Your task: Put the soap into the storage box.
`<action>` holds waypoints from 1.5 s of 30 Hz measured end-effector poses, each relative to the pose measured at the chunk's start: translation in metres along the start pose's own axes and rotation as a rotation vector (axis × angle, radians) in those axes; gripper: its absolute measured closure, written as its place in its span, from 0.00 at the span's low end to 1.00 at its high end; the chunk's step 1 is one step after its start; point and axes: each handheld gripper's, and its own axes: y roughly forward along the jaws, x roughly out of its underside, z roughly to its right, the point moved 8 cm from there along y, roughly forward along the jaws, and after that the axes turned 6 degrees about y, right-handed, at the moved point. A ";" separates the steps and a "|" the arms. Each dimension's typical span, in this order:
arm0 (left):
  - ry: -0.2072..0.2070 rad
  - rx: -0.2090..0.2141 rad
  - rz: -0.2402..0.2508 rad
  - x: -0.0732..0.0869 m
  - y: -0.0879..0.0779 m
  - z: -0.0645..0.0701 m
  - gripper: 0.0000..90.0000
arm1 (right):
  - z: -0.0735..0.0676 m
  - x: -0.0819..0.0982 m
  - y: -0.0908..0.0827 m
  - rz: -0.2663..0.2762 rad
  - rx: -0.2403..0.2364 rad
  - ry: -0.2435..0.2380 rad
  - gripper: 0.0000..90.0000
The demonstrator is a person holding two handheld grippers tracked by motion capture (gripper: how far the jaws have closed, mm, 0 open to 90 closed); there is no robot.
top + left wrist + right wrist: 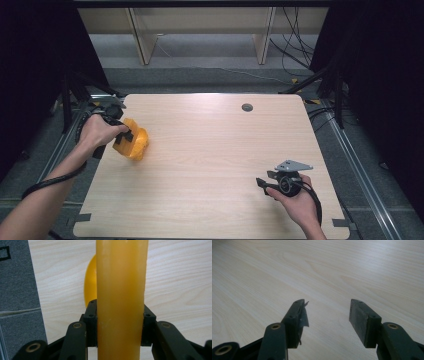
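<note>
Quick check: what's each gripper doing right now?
Left gripper: shut on the orange plastic object.
Right gripper: open, nothing between its jaws, above the wooden table.

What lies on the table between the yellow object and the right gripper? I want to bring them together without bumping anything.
Nothing: in the high view only bare table separates the yellow object from the right gripper.

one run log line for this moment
left gripper: shut on orange plastic block | right gripper: open, nothing between jaws | surface: light wooden table

A fixed overhead camera looks down the table (210, 150); two gripper cameras skim the same tabletop closely.
</note>
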 end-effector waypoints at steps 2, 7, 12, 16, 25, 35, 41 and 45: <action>0.005 -0.001 0.002 -0.001 0.001 0.000 0.67 | 0.000 0.000 0.000 0.001 0.000 -0.002 0.53; 0.002 -0.008 -0.008 -0.002 0.003 0.000 0.67 | 0.001 -0.001 0.000 0.007 0.005 -0.012 0.52; 0.003 -0.017 -0.014 -0.004 0.005 0.001 0.67 | 0.000 0.000 0.000 0.002 0.001 -0.004 0.52; 0.014 -0.018 -0.012 -0.005 0.006 0.001 0.67 | 0.001 0.000 0.000 0.001 0.009 -0.001 0.52; 0.015 -0.031 -0.012 -0.007 0.009 0.001 0.67 | 0.000 0.000 0.000 -0.003 0.007 0.005 0.52; 0.018 -0.040 -0.024 -0.008 0.016 0.001 0.67 | 0.001 0.000 0.000 -0.001 0.009 -0.001 0.52; 0.028 -0.048 -0.032 -0.008 0.019 -0.001 0.67 | 0.001 0.000 0.000 0.000 0.002 -0.003 0.52; 0.028 -0.049 -0.029 -0.008 0.020 -0.001 0.67 | 0.001 0.001 0.000 -0.004 0.006 0.000 0.52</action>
